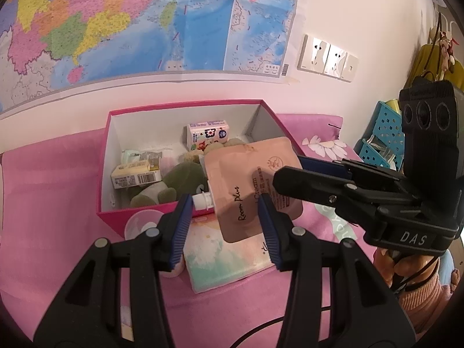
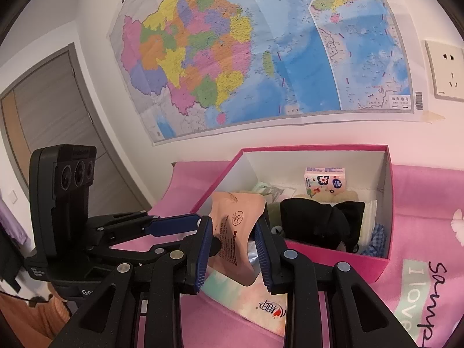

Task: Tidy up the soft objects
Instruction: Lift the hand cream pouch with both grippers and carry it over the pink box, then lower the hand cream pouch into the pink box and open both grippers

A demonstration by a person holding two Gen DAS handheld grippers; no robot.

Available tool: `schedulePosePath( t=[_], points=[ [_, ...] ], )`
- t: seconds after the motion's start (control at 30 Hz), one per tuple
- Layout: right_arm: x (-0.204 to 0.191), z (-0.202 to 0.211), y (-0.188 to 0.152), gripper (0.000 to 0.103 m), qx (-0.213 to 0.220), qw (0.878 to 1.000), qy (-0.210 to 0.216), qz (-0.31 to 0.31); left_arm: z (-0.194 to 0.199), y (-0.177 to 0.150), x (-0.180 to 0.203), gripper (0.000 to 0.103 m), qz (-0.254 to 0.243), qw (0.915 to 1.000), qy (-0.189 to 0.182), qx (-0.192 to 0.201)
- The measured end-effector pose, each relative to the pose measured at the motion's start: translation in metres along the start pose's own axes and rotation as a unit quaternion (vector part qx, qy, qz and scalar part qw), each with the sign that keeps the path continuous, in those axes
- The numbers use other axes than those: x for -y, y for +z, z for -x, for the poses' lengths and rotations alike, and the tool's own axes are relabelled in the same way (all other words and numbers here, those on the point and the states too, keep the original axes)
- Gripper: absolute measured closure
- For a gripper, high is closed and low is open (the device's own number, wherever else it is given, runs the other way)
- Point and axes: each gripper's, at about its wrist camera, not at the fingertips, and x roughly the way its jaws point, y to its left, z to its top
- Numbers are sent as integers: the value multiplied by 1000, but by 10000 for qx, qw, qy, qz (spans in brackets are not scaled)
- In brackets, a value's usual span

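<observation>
A peach refill pouch [image 1: 246, 185] with a white spout [image 1: 203, 200] hangs over the front edge of an open pink box [image 1: 185, 107]. My left gripper [image 1: 224, 226] has its pads around the pouch's lower part, with a visible gap on the left side. My right gripper [image 1: 285, 177] comes in from the right and is shut on the pouch's right side. In the right wrist view the pouch [image 2: 235, 232] sits pinched between the right gripper [image 2: 232, 252] pads. The box [image 2: 388, 203] holds tissue packs [image 2: 324, 181], a green plush [image 1: 174, 179] and a black soft item [image 2: 319, 220].
A flat pastel tissue pack [image 1: 220, 258] lies on the pink blanket [image 1: 49, 203] under the pouch. A blue perforated basket [image 1: 382, 133] stands at the right. A wall map [image 1: 145, 20] and sockets [image 1: 327, 58] are behind. A door [image 2: 52, 110] is at the left.
</observation>
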Motion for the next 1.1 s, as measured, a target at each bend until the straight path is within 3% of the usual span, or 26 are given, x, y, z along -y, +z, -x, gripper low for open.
schedulePosePath(
  t=[1.1],
  points=[
    [20, -30, 19, 73, -30, 9997, 70, -221, -25, 25, -12, 55, -12, 9996, 282, -50]
  ],
)
